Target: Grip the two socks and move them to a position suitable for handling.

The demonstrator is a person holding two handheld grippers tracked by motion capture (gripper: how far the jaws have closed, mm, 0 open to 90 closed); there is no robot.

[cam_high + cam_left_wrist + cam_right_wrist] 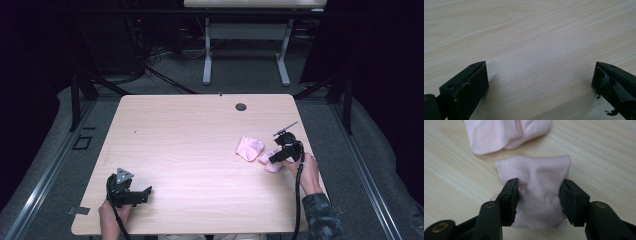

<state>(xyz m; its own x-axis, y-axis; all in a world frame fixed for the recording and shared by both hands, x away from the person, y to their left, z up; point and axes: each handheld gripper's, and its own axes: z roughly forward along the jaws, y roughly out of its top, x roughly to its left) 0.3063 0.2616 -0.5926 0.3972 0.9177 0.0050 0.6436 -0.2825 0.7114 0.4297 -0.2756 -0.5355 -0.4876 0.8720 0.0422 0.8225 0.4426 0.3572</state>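
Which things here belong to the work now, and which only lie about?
In the work:
- near pink sock, bunched between the right gripper fingers
- second pink sock beside it

Lying about:
- left gripper, open over bare table
- grommet hole

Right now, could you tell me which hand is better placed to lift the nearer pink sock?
Right. The right gripper already straddles the nearer pink sock; the left gripper sits open across the table.

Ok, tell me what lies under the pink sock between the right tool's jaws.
The pink sock lies bunched on the bare wooden table, between the right tool jaws. Whatever might sit beneath its folds is covered. The second pink sock lies apart, beyond it.
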